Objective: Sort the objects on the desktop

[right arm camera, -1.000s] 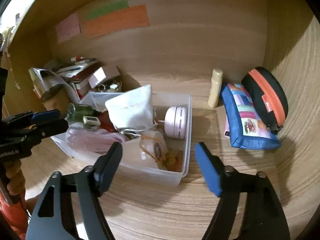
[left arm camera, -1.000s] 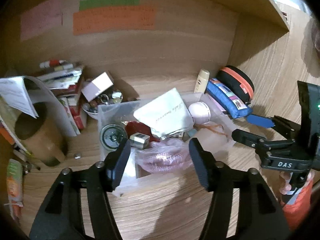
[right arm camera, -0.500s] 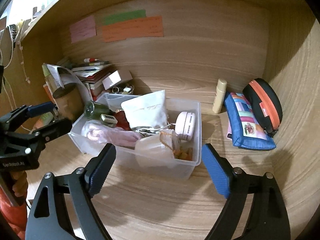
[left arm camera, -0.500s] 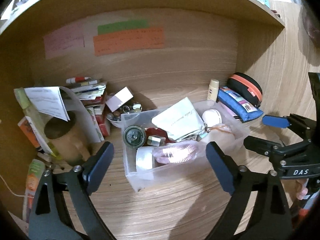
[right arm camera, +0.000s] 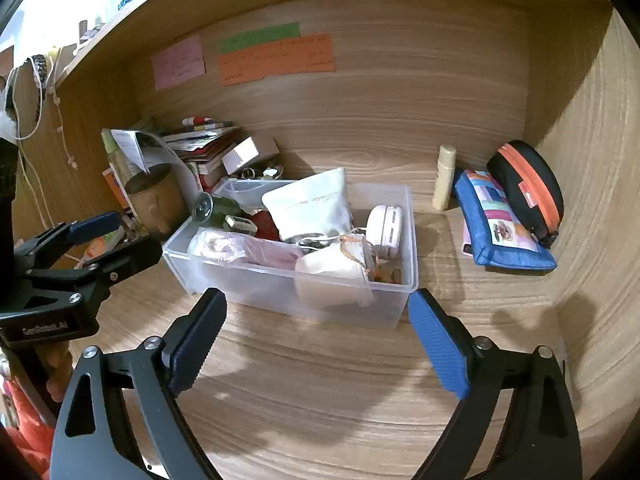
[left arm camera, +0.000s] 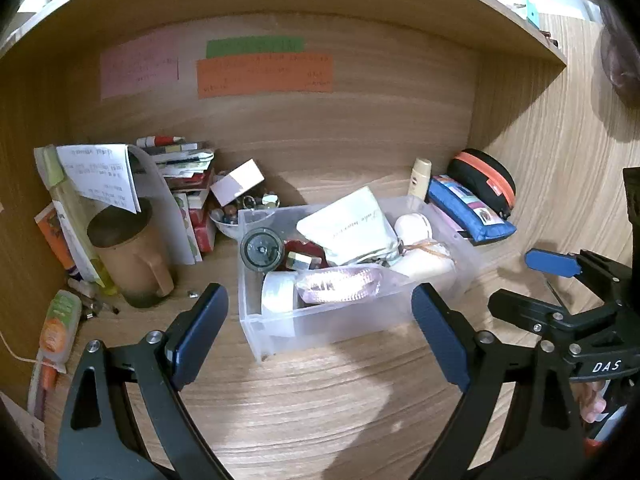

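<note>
We hold both grippers over the wooden bench [right arm camera: 320, 400], short of the clear plastic bin [right arm camera: 384, 280] that sits in the middle of the alcove. The left gripper [left arm camera: 318, 336] has its jaws spread wide with nothing between them, and the bin's near corner lies just beyond their tips. The right gripper [right arm camera: 316, 340] is likewise spread wide and empty, with the bin's long side straight ahead of it.

Inside the bin we see a white pouch [right arm camera: 310, 204] propped upright near the middle, a pink wrapped bundle [right arm camera: 240, 248] along the near wall, a round white case [right arm camera: 386, 224] toward the right end, and a dark green bottle [right arm camera: 216, 208] lying at the left end.

To the right of the bin, apart from it, a blue patchwork pouch [right arm camera: 500, 228] lies flat with a black and orange zip case [right arm camera: 528, 188] leaning behind it, and a cream tube [right arm camera: 444, 178] stands upright by the back wall. To the left stand a brown mug [left arm camera: 128, 256] and a stack of books and papers [left arm camera: 184, 168].
</note>
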The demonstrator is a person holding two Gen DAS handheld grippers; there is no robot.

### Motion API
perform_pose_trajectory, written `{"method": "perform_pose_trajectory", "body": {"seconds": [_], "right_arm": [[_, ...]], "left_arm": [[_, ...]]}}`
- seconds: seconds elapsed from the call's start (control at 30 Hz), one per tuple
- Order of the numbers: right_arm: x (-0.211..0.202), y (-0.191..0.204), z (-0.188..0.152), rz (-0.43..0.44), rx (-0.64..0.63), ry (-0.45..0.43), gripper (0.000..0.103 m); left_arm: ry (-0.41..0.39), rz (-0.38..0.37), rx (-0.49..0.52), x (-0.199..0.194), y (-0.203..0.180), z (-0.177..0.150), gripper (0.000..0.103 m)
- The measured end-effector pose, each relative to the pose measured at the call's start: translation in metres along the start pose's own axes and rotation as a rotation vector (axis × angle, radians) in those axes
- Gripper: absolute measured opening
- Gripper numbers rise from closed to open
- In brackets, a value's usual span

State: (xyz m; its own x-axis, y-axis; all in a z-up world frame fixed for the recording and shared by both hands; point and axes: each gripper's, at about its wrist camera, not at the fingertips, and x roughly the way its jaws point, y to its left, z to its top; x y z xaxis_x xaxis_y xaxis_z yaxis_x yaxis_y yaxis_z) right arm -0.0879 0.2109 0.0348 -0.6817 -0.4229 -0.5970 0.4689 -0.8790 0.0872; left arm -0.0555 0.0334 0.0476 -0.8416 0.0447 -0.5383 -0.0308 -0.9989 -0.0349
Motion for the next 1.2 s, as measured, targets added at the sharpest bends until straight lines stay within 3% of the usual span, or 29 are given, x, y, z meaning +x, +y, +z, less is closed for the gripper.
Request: {"method": "perform_pose_trajectory", "body": {"seconds": [1.03, 1.2], "right_arm": [[0.005, -0.002, 0.000, 0.000, -0.001, 0.015, 0.094], [0.006, -0.005, -0.001, 0.000, 0.007, 0.019, 0.094]], "left_arm": [[0.055, -0.006, -0.018, 0.010, 0.003, -0.004, 0.097], [0.059, -0.036, -0.025, 0.010, 0.005, -0.003, 0.097]]}}
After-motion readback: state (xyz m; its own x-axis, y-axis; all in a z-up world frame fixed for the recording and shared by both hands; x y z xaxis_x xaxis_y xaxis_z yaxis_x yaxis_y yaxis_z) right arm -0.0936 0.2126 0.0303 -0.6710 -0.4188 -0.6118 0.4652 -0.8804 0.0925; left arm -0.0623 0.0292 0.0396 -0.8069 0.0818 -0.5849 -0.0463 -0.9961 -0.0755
